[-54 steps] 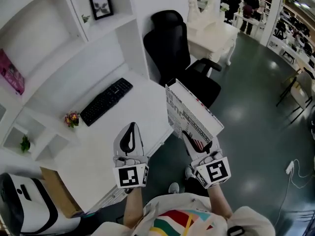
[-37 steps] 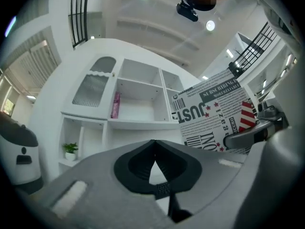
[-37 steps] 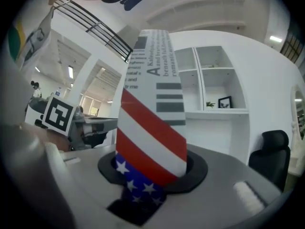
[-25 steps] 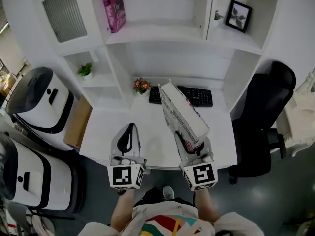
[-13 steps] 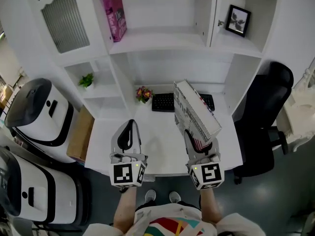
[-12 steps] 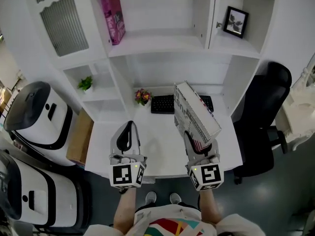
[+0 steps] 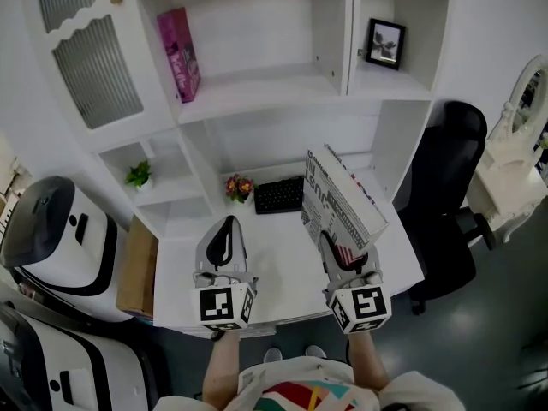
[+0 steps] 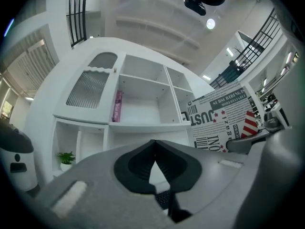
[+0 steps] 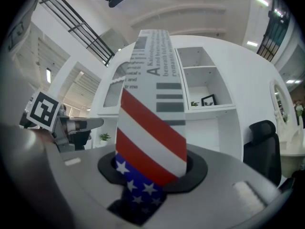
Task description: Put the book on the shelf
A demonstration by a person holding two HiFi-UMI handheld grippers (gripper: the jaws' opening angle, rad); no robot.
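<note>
**Head view: thick book clamped low, over the desk and short of the shelf**

Shows the right gripper [image 7: 346, 253] closed on the lower end of the book [image 7: 342, 205], jaws kept part-way apart by its thickness. Holds it on end and leaning, above the desk [image 7: 282, 268] and in front of the keyboard [image 7: 278, 195], well apart from the shelf [image 7: 257, 84] higher up. Confirmed in the right gripper view: pads pressed on the starred and striped end, with the rest rising long and free above the grip.

Left gripper [image 7: 224, 240] carrying nothing, tips brought together, hovering beside over the desk.

Judged by looks: stiff, box-like and hard-edged, so unlikely to bend or sag. Probably fairly weighty, with a smooth printed cover that could slide between the pads. Gripped at one end only, so likely to lever and swing if tilted fast. Better kept near upright, or steadied at the free upper edge with the empty gripper. Appears to be room on the shelf to the right of the pink book [image 7: 178, 54] standing there.
</note>
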